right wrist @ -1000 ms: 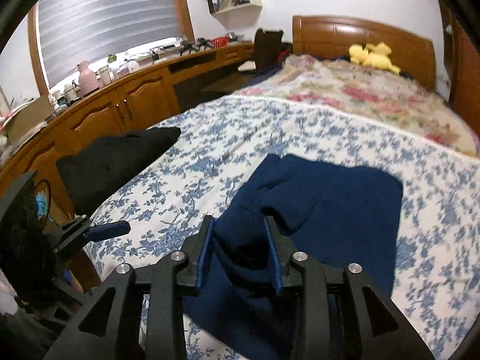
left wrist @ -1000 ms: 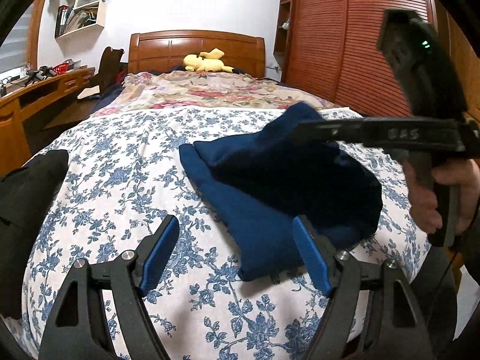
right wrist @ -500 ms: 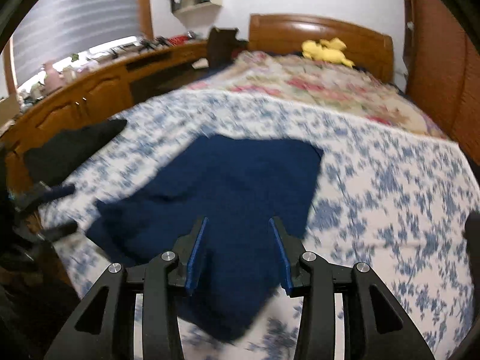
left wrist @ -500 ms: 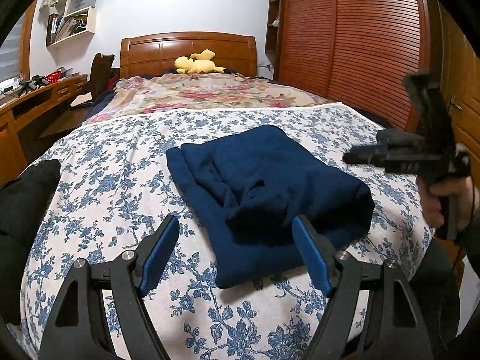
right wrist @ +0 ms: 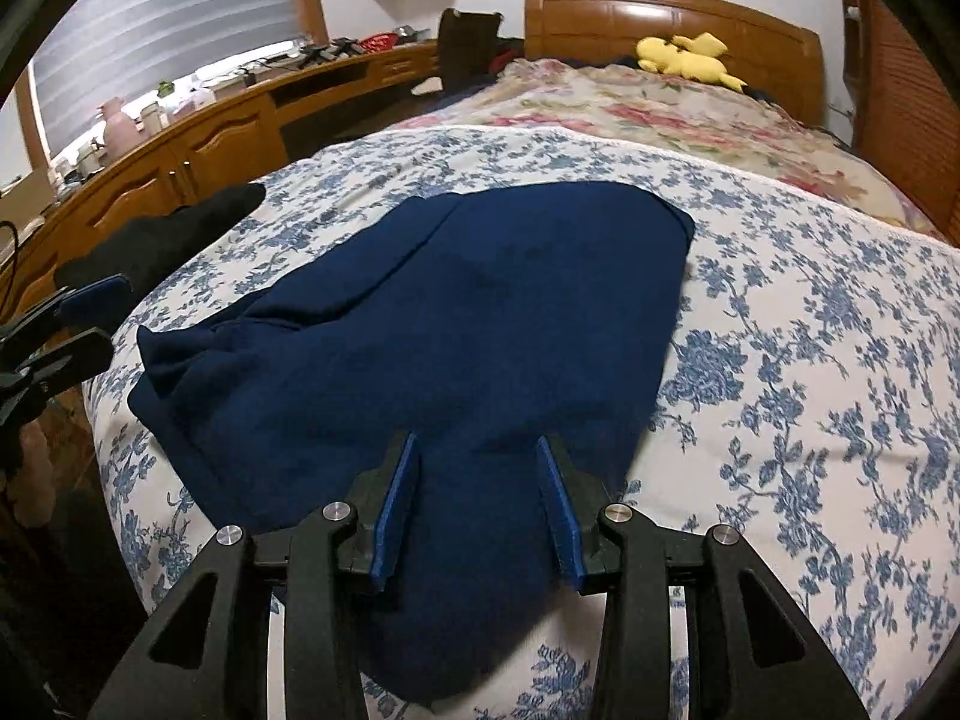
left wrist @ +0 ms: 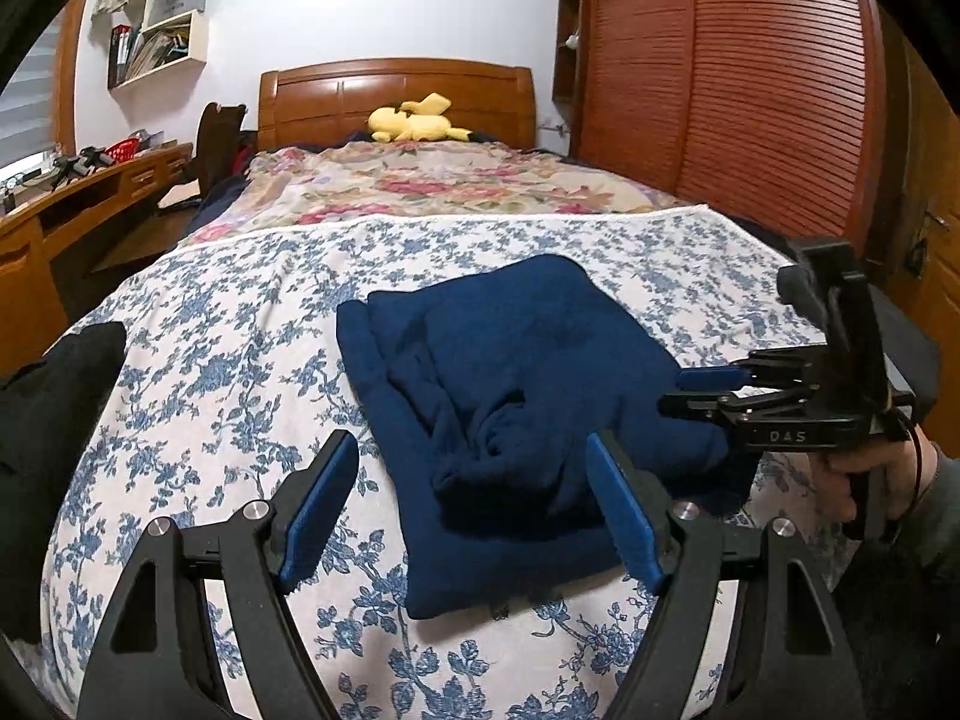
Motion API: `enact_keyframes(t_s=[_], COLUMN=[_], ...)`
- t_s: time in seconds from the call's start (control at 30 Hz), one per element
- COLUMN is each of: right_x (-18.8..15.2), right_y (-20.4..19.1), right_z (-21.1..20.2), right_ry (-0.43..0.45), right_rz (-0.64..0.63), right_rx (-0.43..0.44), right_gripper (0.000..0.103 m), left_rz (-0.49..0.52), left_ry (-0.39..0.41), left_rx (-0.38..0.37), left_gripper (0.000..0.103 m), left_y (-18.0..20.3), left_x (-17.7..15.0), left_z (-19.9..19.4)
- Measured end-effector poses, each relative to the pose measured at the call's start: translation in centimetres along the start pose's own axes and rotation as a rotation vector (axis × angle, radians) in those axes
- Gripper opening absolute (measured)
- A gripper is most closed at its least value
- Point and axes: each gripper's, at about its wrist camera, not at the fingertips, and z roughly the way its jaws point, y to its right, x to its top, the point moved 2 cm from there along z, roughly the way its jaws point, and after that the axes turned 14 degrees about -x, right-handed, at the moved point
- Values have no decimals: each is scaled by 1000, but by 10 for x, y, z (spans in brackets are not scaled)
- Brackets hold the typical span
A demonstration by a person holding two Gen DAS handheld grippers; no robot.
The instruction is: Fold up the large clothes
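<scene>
A dark blue garment (left wrist: 510, 396) lies folded in a rough rectangle on the blue-flowered bedspread (left wrist: 240, 360); it also shows in the right wrist view (right wrist: 456, 324). My left gripper (left wrist: 474, 480) is open and empty, just above the garment's near edge. My right gripper (right wrist: 480, 468) is open with its jaws either side of the garment's near edge, not closed on it. In the left wrist view the right gripper (left wrist: 696, 390) sits at the garment's right side.
A black garment (left wrist: 48, 420) lies at the bed's left edge; it also shows in the right wrist view (right wrist: 162, 234). A yellow plush toy (left wrist: 414, 123) rests by the wooden headboard (left wrist: 396, 96). A wooden desk (right wrist: 210, 138) runs along the left, a slatted wardrobe (left wrist: 750, 90) on the right.
My right gripper let go of the blue cloth it was holding up, and the cloth dropped flat onto the pile. That gripper then moved down to the garment's right edge. My left gripper stayed open.
</scene>
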Motion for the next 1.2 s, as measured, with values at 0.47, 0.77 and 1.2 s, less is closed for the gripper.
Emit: enact_keyframes(t_s=[0.47, 0.77, 1.2], right_x=[-23, -36, -24], right_y=[16, 28, 32], right_z=[-21, -35, -61], right_ry=[47, 73, 89], right_rz=[24, 44, 15], right_rx=[39, 64, 57], right_gripper=[42, 42, 43], left_rz=[-64, -100, -22], left_ry=[-79, -81, -11], left_rx=[67, 61, 73], left_gripper=[58, 38, 16], left_y=[4, 9, 23], left_x=[-13, -4, 31], left_z=[23, 24, -3])
